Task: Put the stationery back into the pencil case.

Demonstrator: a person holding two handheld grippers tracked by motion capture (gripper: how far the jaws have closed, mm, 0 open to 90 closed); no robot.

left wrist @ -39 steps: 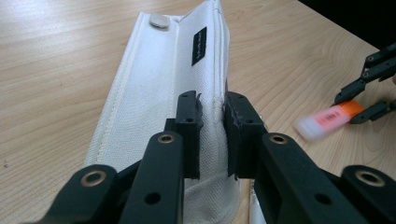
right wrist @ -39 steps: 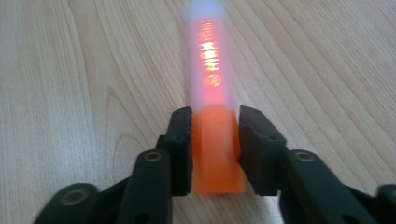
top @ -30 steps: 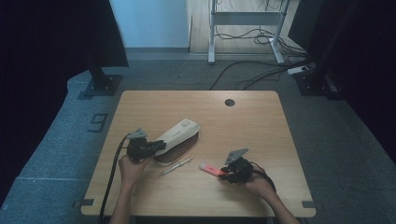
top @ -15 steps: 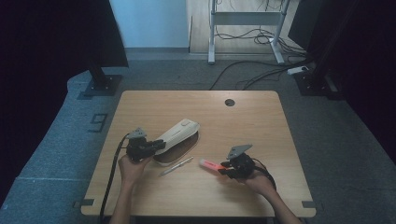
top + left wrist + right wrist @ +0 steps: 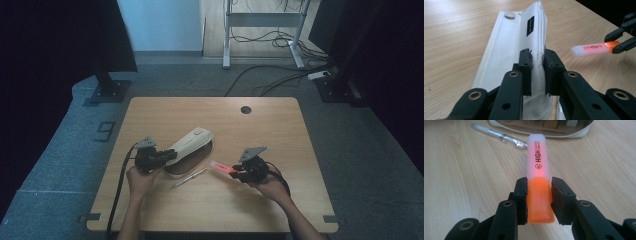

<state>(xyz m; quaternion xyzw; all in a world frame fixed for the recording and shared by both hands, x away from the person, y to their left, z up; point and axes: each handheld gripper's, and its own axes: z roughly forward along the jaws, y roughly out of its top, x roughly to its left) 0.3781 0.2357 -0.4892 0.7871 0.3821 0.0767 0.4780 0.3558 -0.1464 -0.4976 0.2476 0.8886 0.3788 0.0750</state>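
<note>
High view: right hand-held gripper [image 5: 235, 173] pinches the orange highlighter [image 5: 223, 168], its long axis aimed left toward the pencil case [image 5: 189, 143], just beside. Left hand-held gripper [image 5: 172, 154] clamps that case's rim on the counter [image 5: 280, 135].

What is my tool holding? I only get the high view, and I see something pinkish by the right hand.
Observer: The right tool grips a highlighter by its orange end; the pale cap reads "HIGH LIGHTER".
Operator: What does the left one pinch?
Observer: The left tool is shut on the edge of a white fabric pencil case with a snap button.
Operator: Is the case open?
Observer: Yes, its opening faces the highlighter, and a clear pen lies on the table before it.
</note>
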